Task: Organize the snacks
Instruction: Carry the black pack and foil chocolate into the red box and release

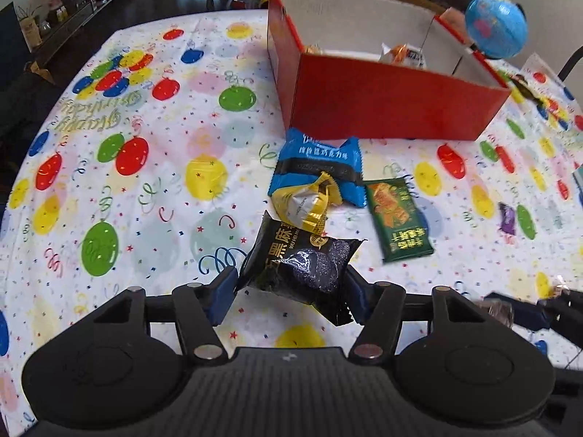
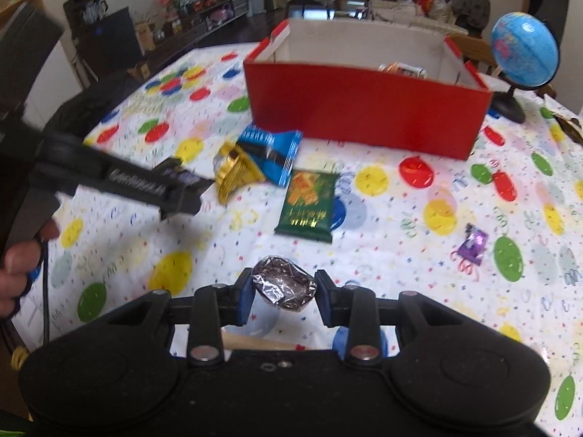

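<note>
My left gripper (image 1: 291, 287) is shut on a black sesame snack packet (image 1: 302, 262), lifted off the balloon-print tablecloth. My right gripper (image 2: 285, 286) is shut on a round foil-wrapped candy (image 2: 284, 280), also off the table. On the cloth lie a blue packet (image 1: 320, 160), a yellow-gold packet (image 1: 306, 204) leaning on it, a green packet (image 1: 397, 218) and a small purple candy (image 2: 473, 242). Behind them stands the open red box (image 1: 393, 109) with a few wrapped snacks (image 1: 400, 52) inside. In the right wrist view the left gripper (image 2: 175, 193) shows at the left, a hand on its handle.
A blue globe (image 2: 524, 58) on a black stand is at the box's far right corner. The round table's edge (image 1: 22, 167) curves away on the left, with chairs and a low cabinet beyond. A dark item (image 2: 568, 123) lies at the far right edge.
</note>
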A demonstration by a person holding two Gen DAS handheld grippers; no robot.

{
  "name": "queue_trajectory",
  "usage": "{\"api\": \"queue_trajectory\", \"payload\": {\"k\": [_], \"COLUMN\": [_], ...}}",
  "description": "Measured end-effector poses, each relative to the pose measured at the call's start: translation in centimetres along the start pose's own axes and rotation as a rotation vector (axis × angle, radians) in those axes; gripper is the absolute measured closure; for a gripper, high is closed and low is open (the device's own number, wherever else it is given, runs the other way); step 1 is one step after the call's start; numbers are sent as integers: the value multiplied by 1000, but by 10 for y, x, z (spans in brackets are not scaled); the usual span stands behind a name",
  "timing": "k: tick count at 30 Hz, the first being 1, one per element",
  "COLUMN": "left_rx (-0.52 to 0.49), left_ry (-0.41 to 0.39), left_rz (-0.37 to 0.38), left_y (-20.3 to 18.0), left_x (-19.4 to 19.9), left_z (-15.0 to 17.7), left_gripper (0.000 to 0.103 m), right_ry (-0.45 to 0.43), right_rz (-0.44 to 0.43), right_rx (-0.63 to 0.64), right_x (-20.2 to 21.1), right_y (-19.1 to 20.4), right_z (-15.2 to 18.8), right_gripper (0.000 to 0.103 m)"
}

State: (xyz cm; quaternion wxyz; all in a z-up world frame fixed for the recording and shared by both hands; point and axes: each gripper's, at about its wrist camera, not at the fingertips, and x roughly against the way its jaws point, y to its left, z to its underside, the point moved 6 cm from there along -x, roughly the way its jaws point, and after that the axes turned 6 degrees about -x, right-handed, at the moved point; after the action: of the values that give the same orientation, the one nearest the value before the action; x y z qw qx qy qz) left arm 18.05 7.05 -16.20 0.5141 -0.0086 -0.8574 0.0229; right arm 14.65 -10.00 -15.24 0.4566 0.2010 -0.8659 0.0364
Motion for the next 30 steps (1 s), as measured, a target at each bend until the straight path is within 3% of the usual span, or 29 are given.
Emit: {"api": "queue_trajectory", "payload": {"k": [14,30], "left_rx": [-3,-48], "left_ry": [-157,-273], "left_rz": [53,32], "left_y": [-13,-29], "left_x": [73,95], "left_z": [-32,-103], "left_gripper": [42,42], "right_ry": [-159,-245], "right_rz": [-7,10], "right_rx": [-48,-30], "right_x": [51,60], "right_y": [-9,-32], "right_z": [-56,-132], "right_gripper": [70,70]}}
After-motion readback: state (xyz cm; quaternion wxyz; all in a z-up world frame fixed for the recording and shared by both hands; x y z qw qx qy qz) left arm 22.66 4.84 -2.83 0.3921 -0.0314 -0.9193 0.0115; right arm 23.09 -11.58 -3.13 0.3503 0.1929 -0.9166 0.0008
